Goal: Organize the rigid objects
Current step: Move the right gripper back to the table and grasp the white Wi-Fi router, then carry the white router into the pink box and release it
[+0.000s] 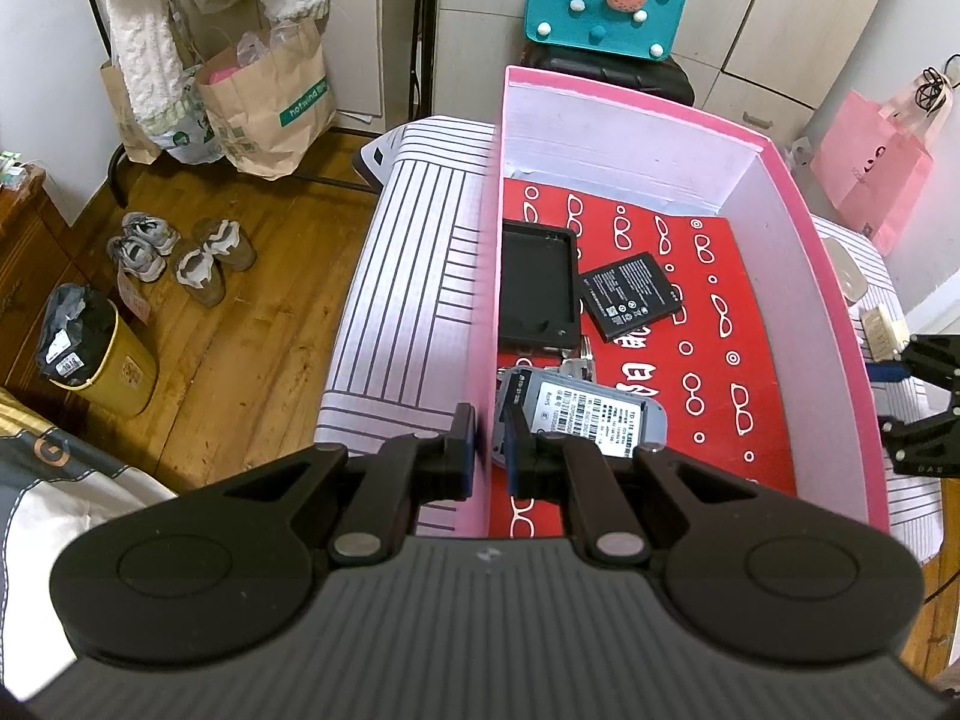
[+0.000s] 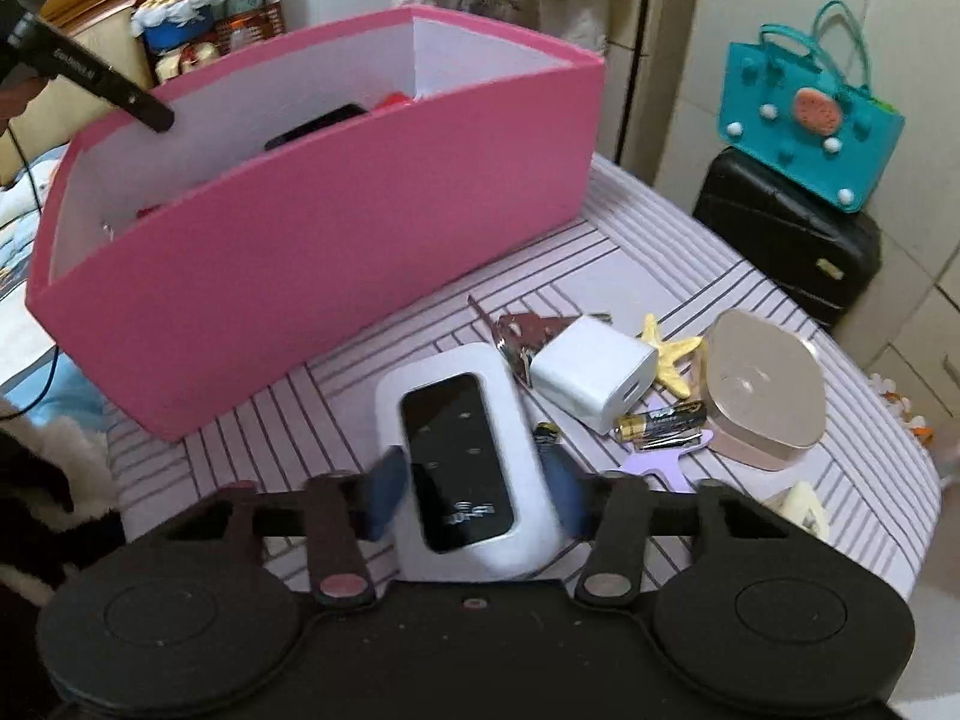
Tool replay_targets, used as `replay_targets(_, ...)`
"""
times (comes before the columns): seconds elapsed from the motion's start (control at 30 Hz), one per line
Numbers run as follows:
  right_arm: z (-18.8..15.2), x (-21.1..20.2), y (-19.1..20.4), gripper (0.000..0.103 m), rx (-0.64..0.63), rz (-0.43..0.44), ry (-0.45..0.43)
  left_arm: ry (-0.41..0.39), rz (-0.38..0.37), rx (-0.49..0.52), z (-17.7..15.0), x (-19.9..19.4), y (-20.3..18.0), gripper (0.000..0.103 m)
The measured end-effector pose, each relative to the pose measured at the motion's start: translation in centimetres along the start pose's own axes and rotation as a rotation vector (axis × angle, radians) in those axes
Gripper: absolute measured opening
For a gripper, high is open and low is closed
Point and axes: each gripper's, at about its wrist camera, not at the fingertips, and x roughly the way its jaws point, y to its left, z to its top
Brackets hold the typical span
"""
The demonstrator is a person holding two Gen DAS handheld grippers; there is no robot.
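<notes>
The pink box point(image 2: 336, 276) is the largest thing and stands on the striped surface point(image 2: 690, 276), just ahead of the right jaws and to their left. It is open on top, so I think it serves as the collecting place. The left gripper point(image 1: 489, 450) has its jaws pressed onto the near wall of the box, one finger outside and one inside. This seems meant to keep the light box from sliding while things are dropped in. Inside, just ahead of the left jaws, lies a grey device with a label point(image 1: 579, 417), further ahead a black tray point(image 1: 537, 291) and a flat phone battery point(image 1: 630, 297). The right gripper point(image 2: 474, 495) pinches the white pocket router point(image 2: 465, 462) by its long sides and holds it tilted over the surface. Such a grip on the narrow width looks firm for a smooth hard shell. I judge that the router goes to the box next. To the right of these jaws, a beige case point(image 2: 762, 387), a white charger cube point(image 2: 594, 375), a yellow starfish point(image 2: 669, 354) and a small battery point(image 2: 660, 420) are not yet sorted.
</notes>
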Motion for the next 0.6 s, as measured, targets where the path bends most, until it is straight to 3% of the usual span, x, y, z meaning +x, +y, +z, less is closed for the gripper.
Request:
replay_targets(0.13, -0.2, 0.1, 0.6, 0.050, 0.017, 0.039, 0.020, -0.004, -0.002, 0.000, 0.0, 0.0, 0.1, 0.009)
replay_targets(0.2, -0.6, 0.2, 1.2, 0.064, -0.001, 0.051, 0.014, -0.005, -0.005, -0.001, -0.1, 0.0, 0.2, 0.009)
replay_targets(0.37, -0.6, 1.3, 2.3, 0.072, -0.005, 0.018, 0.027, -0.006, -0.009, -0.004, -0.1, 0.1, 0.1, 0.009)
replay_targets(0.47, -0.4, 2.2, 2.6, 0.070, 0.001, 0.009, 0.026, -0.003, -0.007, 0.005, -0.1, 0.1, 0.0, 0.009)
replay_targets(0.5, -0.4, 2.2, 2.5, 0.064, 0.018, 0.017, 0.023, -0.004, -0.005, 0.011, -0.1, 0.1, -0.1, 0.009)
replay_targets(0.6, -0.1, 2.0, 2.2, 0.064, 0.061, -0.014, 0.046, -0.004, 0.003, 0.038, -0.2, 0.1, -0.4, 0.009)
